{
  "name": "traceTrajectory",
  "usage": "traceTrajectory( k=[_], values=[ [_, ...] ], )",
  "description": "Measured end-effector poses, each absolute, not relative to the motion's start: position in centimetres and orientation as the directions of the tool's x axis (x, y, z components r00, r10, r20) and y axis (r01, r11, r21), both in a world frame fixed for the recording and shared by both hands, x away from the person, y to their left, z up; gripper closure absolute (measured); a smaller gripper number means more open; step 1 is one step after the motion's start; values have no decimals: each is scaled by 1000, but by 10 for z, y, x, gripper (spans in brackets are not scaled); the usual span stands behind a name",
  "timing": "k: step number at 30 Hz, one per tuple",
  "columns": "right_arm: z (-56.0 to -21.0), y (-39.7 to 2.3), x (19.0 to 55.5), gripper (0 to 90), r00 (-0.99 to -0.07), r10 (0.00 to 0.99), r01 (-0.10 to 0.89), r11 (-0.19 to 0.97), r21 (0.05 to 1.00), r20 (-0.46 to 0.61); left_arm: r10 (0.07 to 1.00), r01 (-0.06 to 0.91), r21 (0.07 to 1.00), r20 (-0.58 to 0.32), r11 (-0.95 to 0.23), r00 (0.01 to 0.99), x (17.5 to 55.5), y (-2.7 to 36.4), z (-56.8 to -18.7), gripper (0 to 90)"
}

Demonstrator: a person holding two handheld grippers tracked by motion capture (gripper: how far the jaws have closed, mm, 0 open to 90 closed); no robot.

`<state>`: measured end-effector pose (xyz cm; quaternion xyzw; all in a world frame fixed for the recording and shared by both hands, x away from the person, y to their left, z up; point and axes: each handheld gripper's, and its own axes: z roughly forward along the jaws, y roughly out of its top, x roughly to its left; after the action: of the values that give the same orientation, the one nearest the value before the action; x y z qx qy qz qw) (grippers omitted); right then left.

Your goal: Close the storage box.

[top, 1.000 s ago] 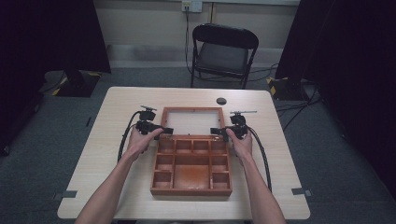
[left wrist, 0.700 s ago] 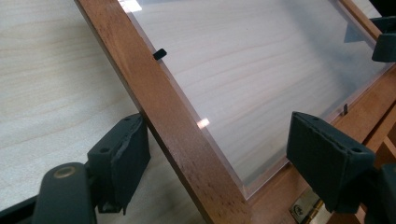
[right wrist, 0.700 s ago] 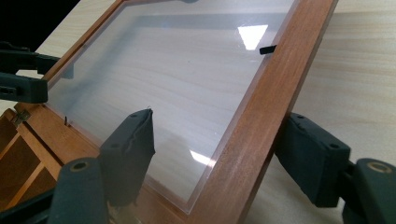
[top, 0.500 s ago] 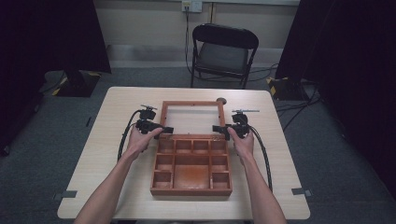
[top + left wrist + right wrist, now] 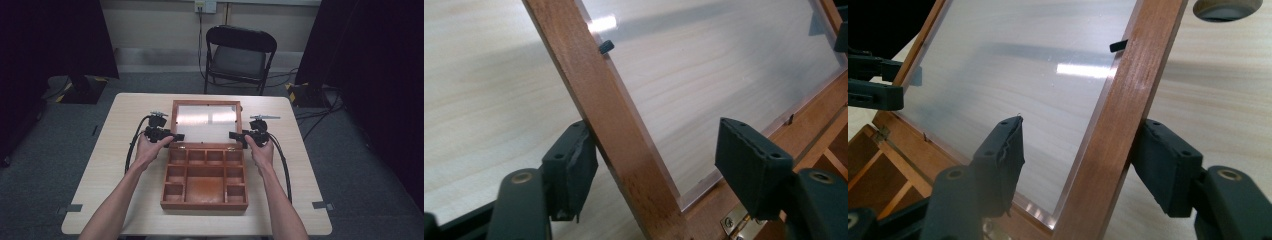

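Wooden box [image 5: 205,177] mid-surface, lid [image 5: 206,116] raised behind it. Our left claw [image 5: 176,136] straddles lid's left rail, right claw [image 5: 234,135] its right rail; both just closing, half-wide, inner pads not yet pressing.

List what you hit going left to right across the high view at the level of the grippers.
Bare table → left gripper → glass lid of the wooden box → right gripper → bare table again.
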<state>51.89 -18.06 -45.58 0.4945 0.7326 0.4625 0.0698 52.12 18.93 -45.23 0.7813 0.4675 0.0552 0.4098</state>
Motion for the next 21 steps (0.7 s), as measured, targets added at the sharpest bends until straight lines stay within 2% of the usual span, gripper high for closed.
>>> traceTrajectory(
  k=[7,21],
  values=[
    [-447,-181,515,378,-509,784,647,76,759,356,771,658,719,-281,-226,571,517,192,-444,376],
    [-433,-184,505,410,-528,775,617,69,784,348,751,617,758,-276,-213,599,510,196,-434,377]
  ],
)
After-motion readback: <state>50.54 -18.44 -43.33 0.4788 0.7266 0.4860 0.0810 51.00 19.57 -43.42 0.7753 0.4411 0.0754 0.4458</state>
